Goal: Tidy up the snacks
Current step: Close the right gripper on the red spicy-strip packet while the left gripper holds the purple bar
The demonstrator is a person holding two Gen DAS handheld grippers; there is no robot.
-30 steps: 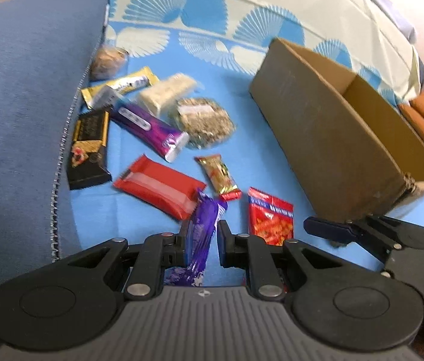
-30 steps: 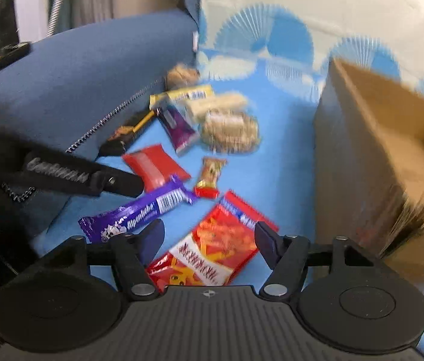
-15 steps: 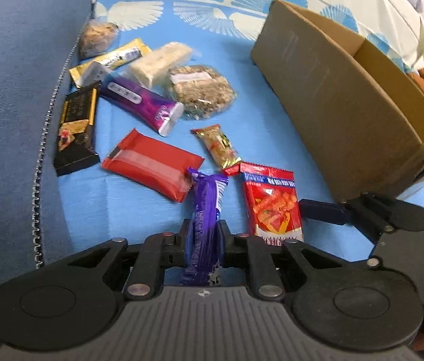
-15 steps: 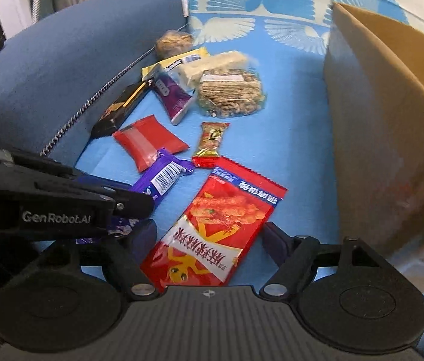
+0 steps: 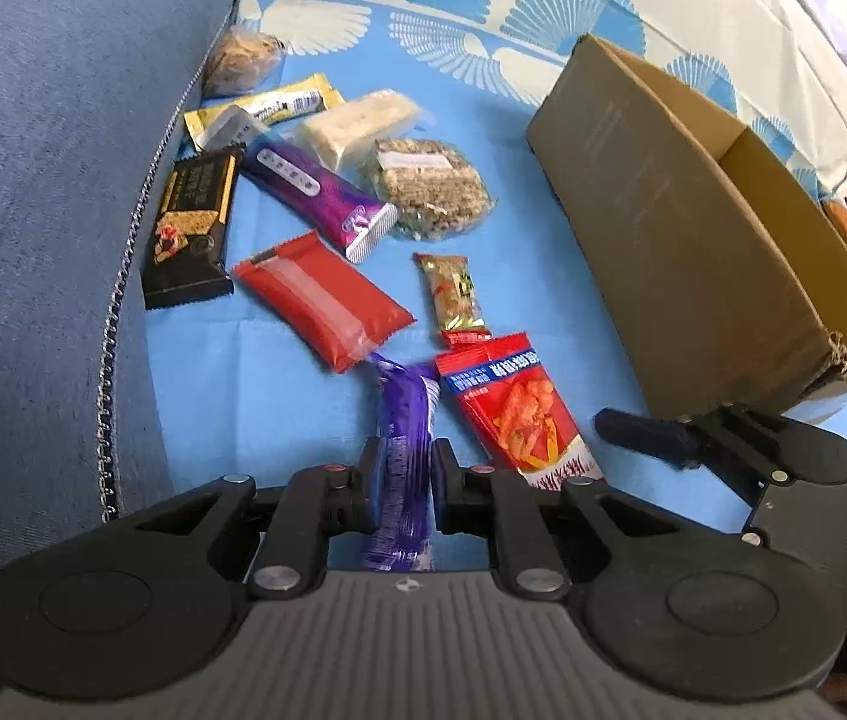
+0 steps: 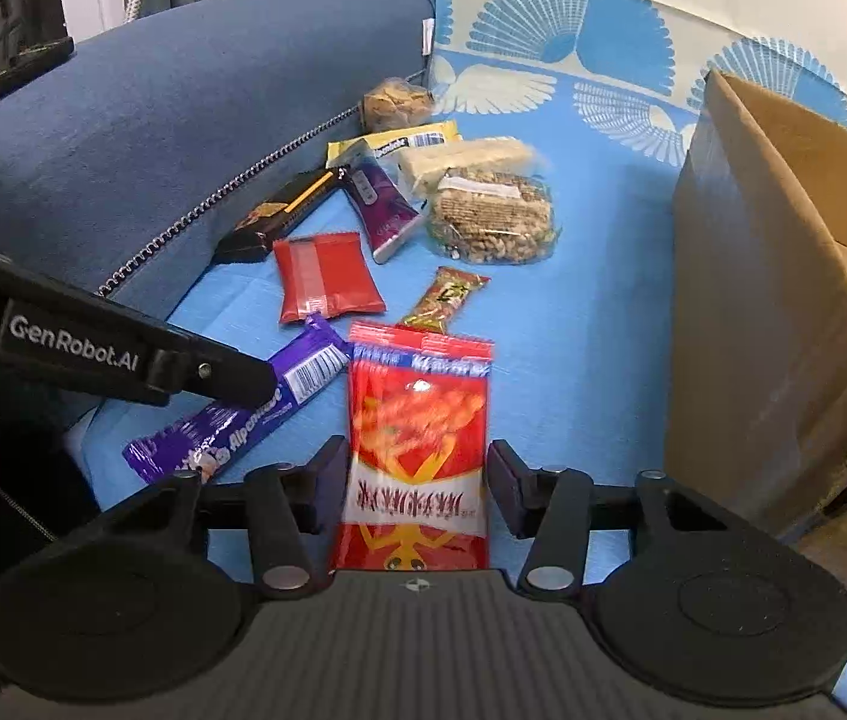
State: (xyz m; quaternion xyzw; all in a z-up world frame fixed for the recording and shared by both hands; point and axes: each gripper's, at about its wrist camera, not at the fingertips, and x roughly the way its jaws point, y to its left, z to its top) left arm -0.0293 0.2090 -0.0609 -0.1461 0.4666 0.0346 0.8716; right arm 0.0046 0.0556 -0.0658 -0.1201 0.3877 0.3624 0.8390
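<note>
- Your left gripper [image 5: 402,489] is clamped on the purple chocolate bar wrapper [image 5: 404,450]; both pads press its sides near the middle of its length.
- That purple bar runs lengthwise straight out from the gripper, its far crimped end pointing toward the red rectangular foil pouch [image 5: 324,306] and nearly touching it. From your right wrist view the bar [image 6: 243,414] lies diagonally, barcode end up and to the right.
- Your right gripper [image 6: 414,489] straddles the red crisp packet with orange snack print [image 6: 417,438]; its jaws have just been closing, and the pads stand just beside the packet's edges, with a sliver of gap visible, so not yet gripping.
- The red packet's long axis lines up with the gripper, its top crimped edge pointing away toward the small gold-and-red candy bar [image 6: 447,300], which it touches or slightly overlaps.
- Both items sit on the light blue fan-patterned bed cover [image 5: 279,396].
- The open brown cardboard box [image 5: 693,228] stands to the right, well apart from both.
- Further back lie a black bar [image 5: 192,234], a violet tube-shaped wrapper [image 5: 315,192] and a clear bag of grain cakes [image 5: 432,189].
</note>
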